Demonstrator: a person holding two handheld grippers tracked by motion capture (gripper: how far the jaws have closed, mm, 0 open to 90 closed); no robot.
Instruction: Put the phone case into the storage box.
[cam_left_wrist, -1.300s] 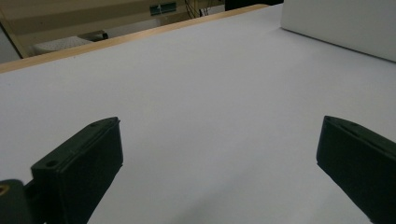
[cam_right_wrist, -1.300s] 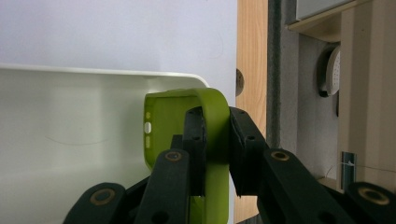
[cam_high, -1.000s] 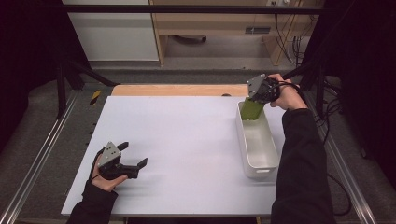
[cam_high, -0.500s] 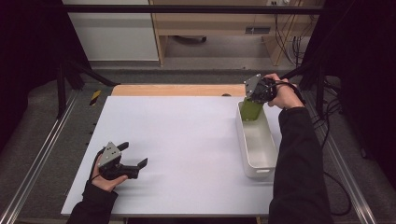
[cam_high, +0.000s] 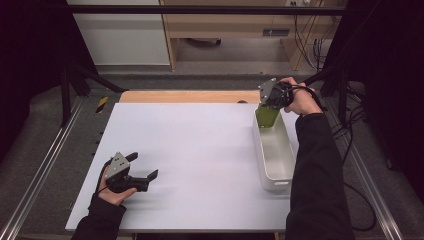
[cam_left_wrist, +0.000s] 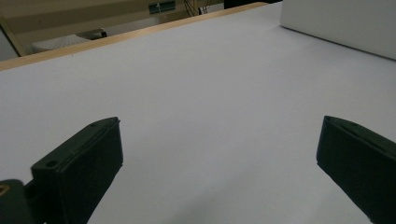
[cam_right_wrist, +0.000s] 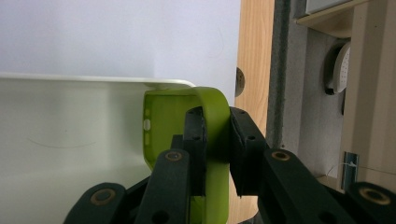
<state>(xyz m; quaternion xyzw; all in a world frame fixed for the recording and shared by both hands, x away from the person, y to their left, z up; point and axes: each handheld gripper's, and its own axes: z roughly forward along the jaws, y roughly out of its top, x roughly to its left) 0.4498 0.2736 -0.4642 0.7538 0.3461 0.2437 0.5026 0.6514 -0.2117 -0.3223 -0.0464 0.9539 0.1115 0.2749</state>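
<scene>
My right gripper (cam_high: 268, 104) is shut on a lime-green phone case (cam_high: 266, 116), pinching one curved edge of it. The case hangs upright over the far end of a long white bin (cam_high: 257, 145), its lower part down inside the bin. In the right gripper view the two black jaws of the right gripper (cam_right_wrist: 215, 135) clamp the case (cam_right_wrist: 170, 112) just above the bin's rim (cam_right_wrist: 93, 78). My left gripper (cam_high: 145, 165) rests on the white table at the near left, open and holding nothing. Its jaws stand wide apart in the left gripper view, around the left gripper's midpoint (cam_left_wrist: 217, 163).
The white tabletop (cam_high: 200, 150) spreads between the two grippers, with a wooden strip (cam_high: 185, 96) along its far edge. The white bin's side wall (cam_left_wrist: 341, 23) rises at the far right of the left gripper view. Metal rails (cam_high: 45, 165) flank the table.
</scene>
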